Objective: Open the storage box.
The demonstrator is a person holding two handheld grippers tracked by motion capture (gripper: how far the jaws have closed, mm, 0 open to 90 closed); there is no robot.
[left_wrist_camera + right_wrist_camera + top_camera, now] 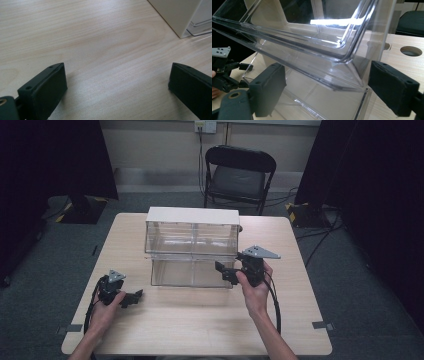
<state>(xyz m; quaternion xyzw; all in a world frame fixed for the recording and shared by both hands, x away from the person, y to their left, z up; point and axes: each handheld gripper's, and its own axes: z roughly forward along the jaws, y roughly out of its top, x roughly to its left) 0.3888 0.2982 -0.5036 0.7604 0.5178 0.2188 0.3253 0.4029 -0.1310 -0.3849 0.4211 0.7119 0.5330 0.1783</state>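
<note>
Hovering at the front right corner of the clear drawer box (192, 247) mid-bench (200, 325), right tongs (226, 270) apart, corner between them, no pad contact seen; left tongs (134, 298) apart, low over bench, left of box

Your forearms run off the bottom edge in the high view — the clear drawer unit (317, 50) is cropped in the right gripper view, its rear hidden.

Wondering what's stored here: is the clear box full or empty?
Empty: the box is see-through, and nothing shows inside it.
</note>
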